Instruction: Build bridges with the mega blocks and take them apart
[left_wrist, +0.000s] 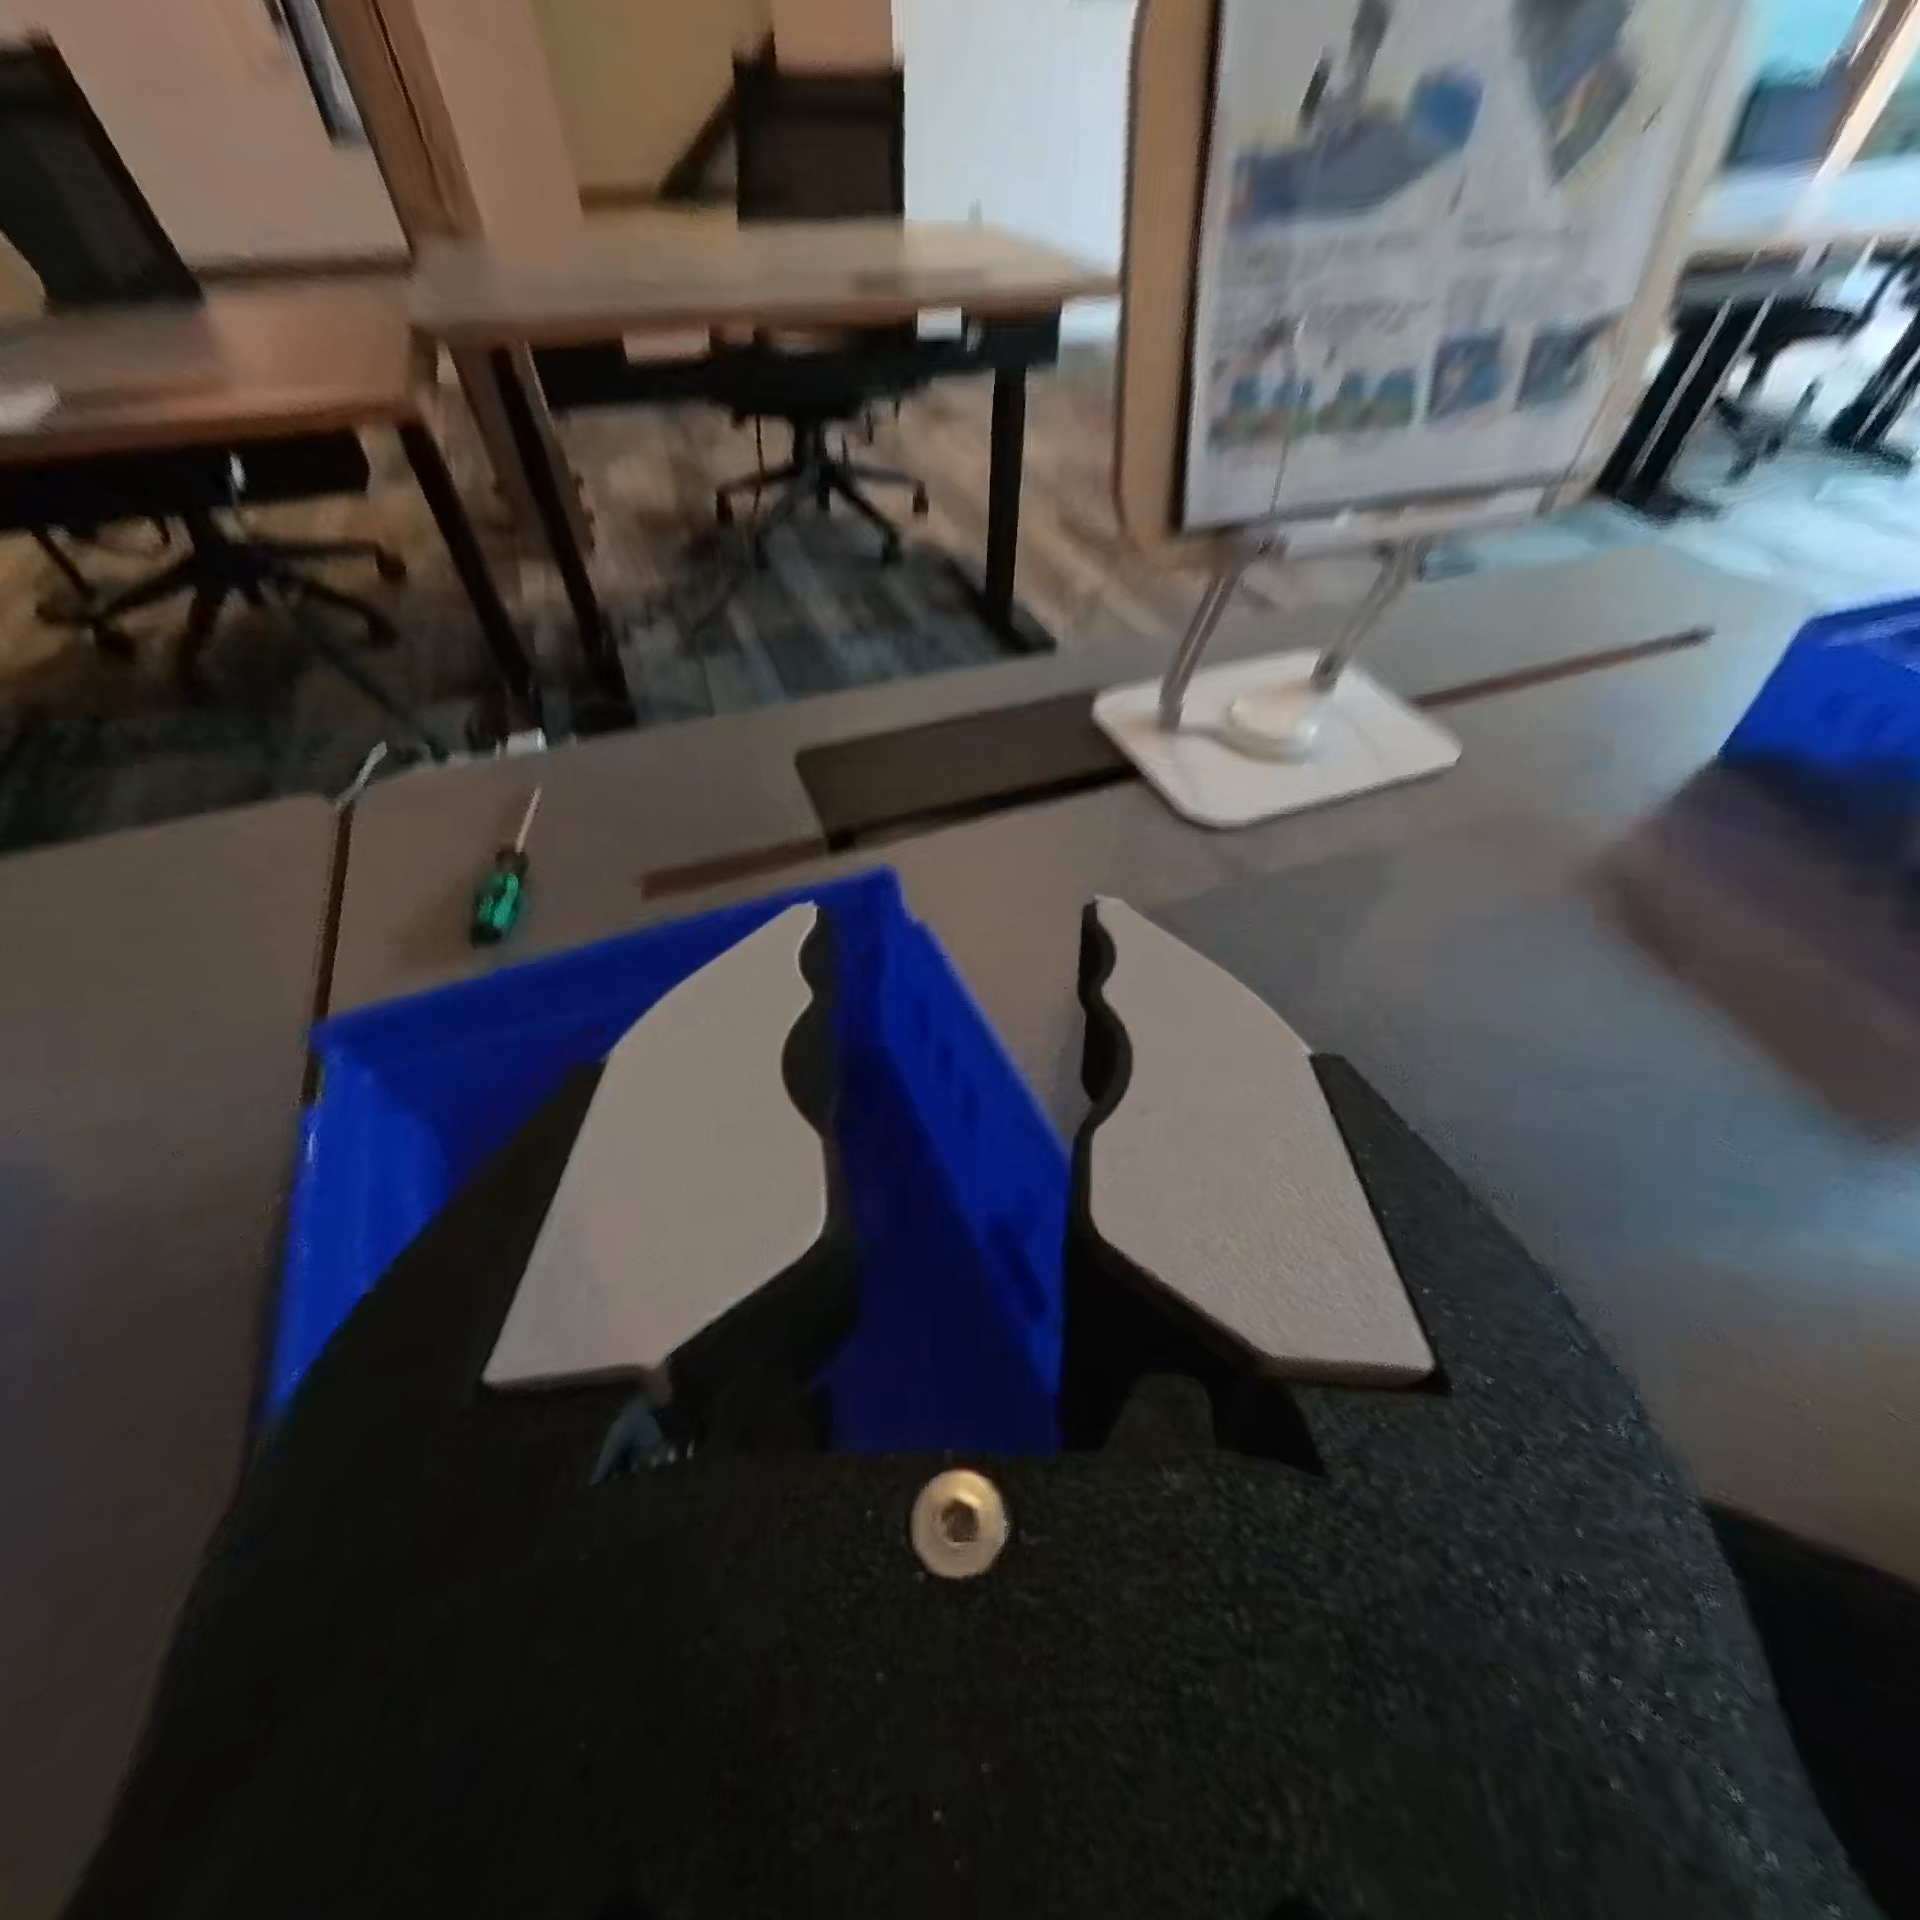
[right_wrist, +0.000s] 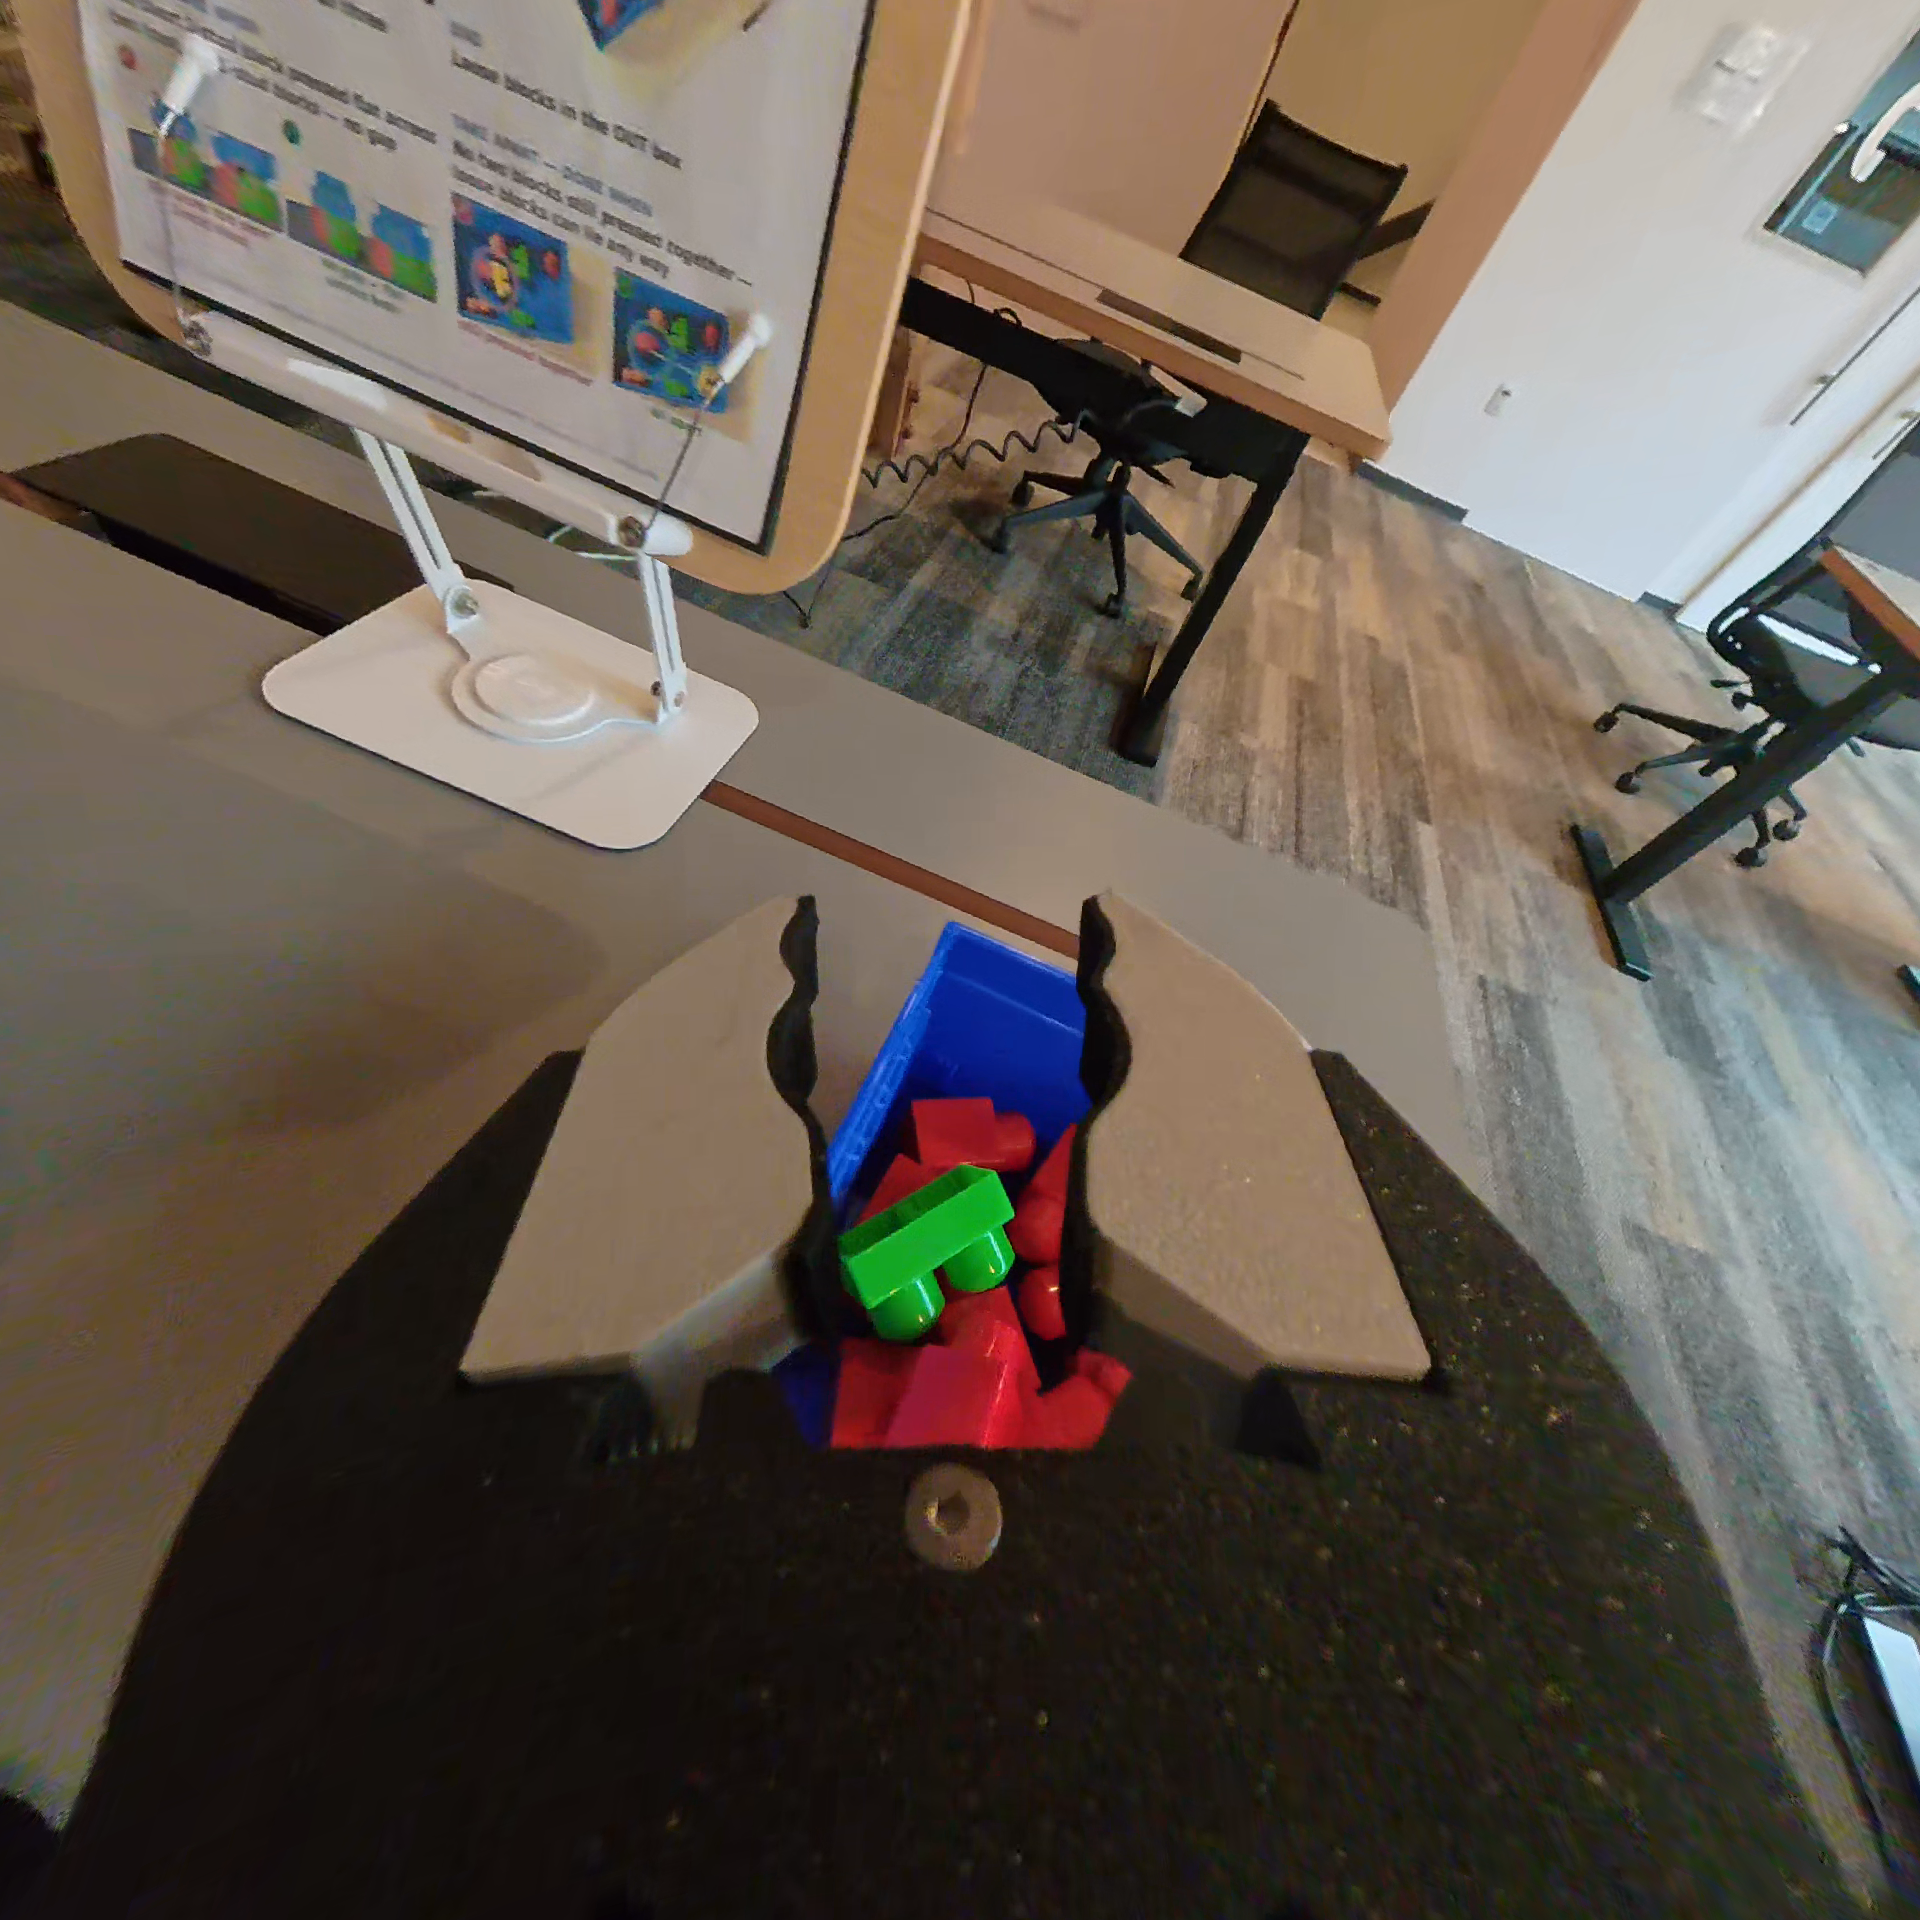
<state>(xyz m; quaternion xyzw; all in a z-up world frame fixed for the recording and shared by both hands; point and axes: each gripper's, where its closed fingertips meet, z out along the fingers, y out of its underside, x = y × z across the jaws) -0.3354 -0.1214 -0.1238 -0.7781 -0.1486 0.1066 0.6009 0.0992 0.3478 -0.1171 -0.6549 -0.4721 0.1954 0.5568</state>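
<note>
In the left wrist view, my left gripper (left_wrist: 951, 925) is open and hovers over a blue bin (left_wrist: 935, 1122) on the grey table. The bin's right wall runs between the fingers, and what is inside is hidden. The picture is blurred. In the right wrist view, my right gripper (right_wrist: 945, 914) is open above another blue bin (right_wrist: 997, 1008) that holds several red blocks (right_wrist: 966, 1382). A green block (right_wrist: 925, 1242) lies tilted on top of them, studs towards me. It sits between the fingers, close to the left pad, with a gap to the right pad.
A white stand (right_wrist: 509, 707) with an instruction sheet (right_wrist: 468, 208) is at the back of the table; it also shows in the left wrist view (left_wrist: 1278, 748). A green-handled screwdriver (left_wrist: 499, 899) lies far left. A second blue bin (left_wrist: 1839, 686) is at the right. The table edge (right_wrist: 1351, 914) drops to the floor. Tip to tip, the grippers are about 65 cm apart.
</note>
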